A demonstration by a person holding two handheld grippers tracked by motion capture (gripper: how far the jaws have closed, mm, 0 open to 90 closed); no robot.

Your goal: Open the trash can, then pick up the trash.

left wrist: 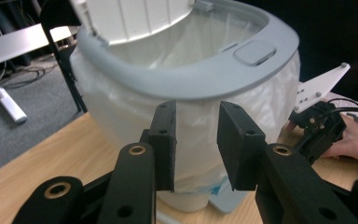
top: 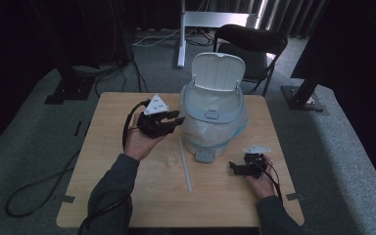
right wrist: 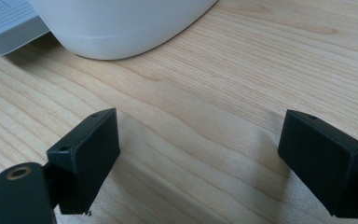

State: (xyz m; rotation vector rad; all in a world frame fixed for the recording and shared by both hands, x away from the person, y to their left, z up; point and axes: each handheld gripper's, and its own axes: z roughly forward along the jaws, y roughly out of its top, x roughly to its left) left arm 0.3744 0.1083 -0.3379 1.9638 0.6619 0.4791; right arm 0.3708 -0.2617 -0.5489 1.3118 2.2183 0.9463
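Note:
A white pedal bin (top: 214,115) with a grey rim and a clear liner stands at the back middle of the wooden table (top: 127,196), its lid (top: 218,71) swung up. My left gripper (top: 176,118) hovers just left of the bin, at rim height. In the left gripper view its jaws (left wrist: 196,140) stand partly open with nothing between them, and the lined bin wall (left wrist: 121,107) is right behind them. My right gripper (top: 233,166) rests low on the table, right of the bin's pedal (top: 204,155). Its jaws (right wrist: 198,154) are wide open over bare wood, near the bin's base (right wrist: 121,28).
A thin white stick (top: 185,164) lies on the table in front of the bin, with a small clear scrap (top: 169,159) to its left. A black chair (top: 252,46) stands behind the table. Cables trail across the floor at the left.

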